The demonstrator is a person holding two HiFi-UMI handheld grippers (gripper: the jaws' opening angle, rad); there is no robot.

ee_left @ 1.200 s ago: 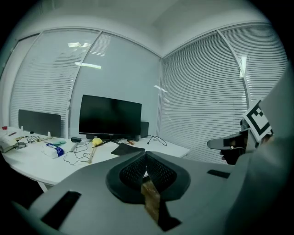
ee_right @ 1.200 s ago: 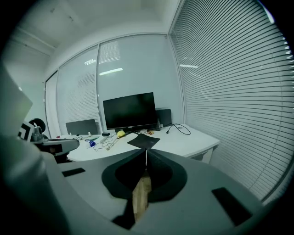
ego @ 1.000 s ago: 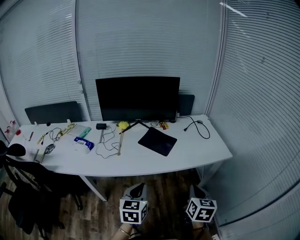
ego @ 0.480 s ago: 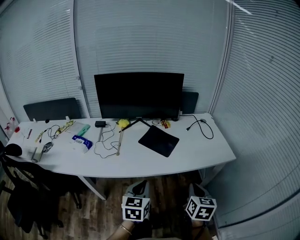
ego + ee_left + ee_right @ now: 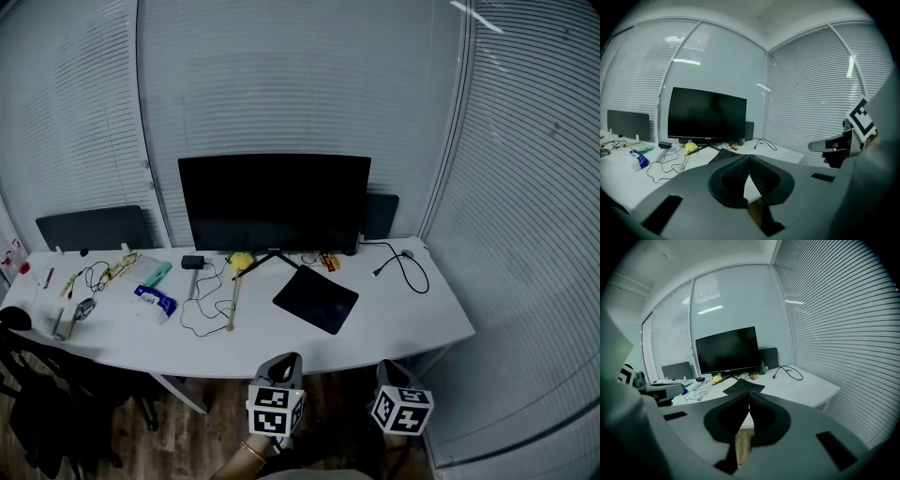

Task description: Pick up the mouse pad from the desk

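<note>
The black mouse pad [image 5: 316, 298] lies flat on the white desk [image 5: 403, 314], just right of the monitor's stand, turned at an angle. It also shows beyond the jaws in the left gripper view as the mouse pad [image 5: 723, 154] and in the right gripper view as the mouse pad [image 5: 743, 386]. My left gripper [image 5: 289, 361] and right gripper [image 5: 386, 367] are held side by side before the desk's front edge, short of the pad. The jaws of the left gripper [image 5: 749, 157] meet with nothing between them, and those of the right gripper [image 5: 749, 393] do the same.
A black monitor [image 5: 274, 203] stands at the back. Left of the pad lie a yellow object [image 5: 242, 261], a white cable [image 5: 202, 305], a wooden stick [image 5: 232, 300], a power adapter [image 5: 193, 262] and a blue-white packet [image 5: 153, 302]. A black cable [image 5: 410, 270] lies right. An office chair [image 5: 52, 394] stands left.
The desk and pad have come nearer in the head view, and both grippers have moved forward to the desk's front edge. Their jaws stay shut.
</note>
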